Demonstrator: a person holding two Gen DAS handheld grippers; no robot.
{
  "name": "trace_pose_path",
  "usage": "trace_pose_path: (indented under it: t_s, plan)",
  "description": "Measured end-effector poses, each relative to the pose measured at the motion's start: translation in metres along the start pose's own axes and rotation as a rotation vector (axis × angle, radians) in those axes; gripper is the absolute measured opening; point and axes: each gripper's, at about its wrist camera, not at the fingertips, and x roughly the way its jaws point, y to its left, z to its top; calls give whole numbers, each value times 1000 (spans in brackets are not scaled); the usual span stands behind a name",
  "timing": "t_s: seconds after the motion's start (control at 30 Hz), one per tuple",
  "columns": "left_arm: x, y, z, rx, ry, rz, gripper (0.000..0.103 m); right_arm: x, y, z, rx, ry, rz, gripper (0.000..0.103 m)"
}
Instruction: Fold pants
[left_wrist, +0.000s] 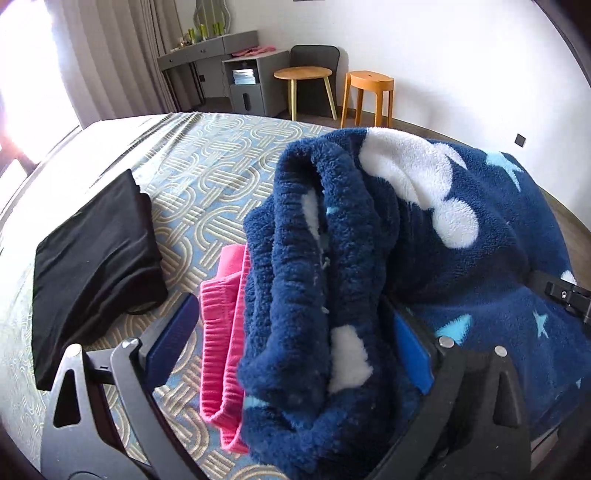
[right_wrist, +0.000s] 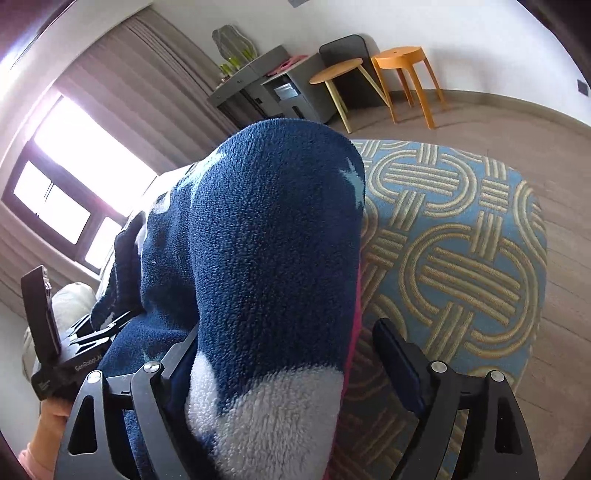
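The pants (left_wrist: 369, 258) are thick navy fleece with white clouds and light blue stars, bunched in a folded heap on the patterned bed cover (left_wrist: 221, 155). My left gripper (left_wrist: 291, 325) is open, its jaws wide apart around the waistband end of the heap. In the right wrist view the same pants (right_wrist: 273, 229) fill the middle. My right gripper (right_wrist: 284, 354) is open, its jaws apart with the fleece fold lying between them. The left gripper's body (right_wrist: 70, 354) shows at the left of that view.
A pink knit garment (left_wrist: 221, 332) lies under the navy heap. A folded black garment (left_wrist: 96, 258) lies to the left on the bed. The bed corner (right_wrist: 517, 258) drops to wood floor. Stools (left_wrist: 367, 92) and a grey desk (left_wrist: 221, 66) stand by the far wall.
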Motion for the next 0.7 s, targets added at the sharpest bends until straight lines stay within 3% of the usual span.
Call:
trace_pose_path:
  t_s: [0.17,0.5,0.7]
  plan:
    - [-67,-7,-4,57,-142,-8,96,-65,26,-14,-86,-141,-148,86]
    - [-199,-20,-44,45,-258,-135,96,-180,94,-82,-253,-235,-125,86]
    - [-248,-13,-87,-11,-285,-181,97,-227,131,-124,-339,-279,-123,86]
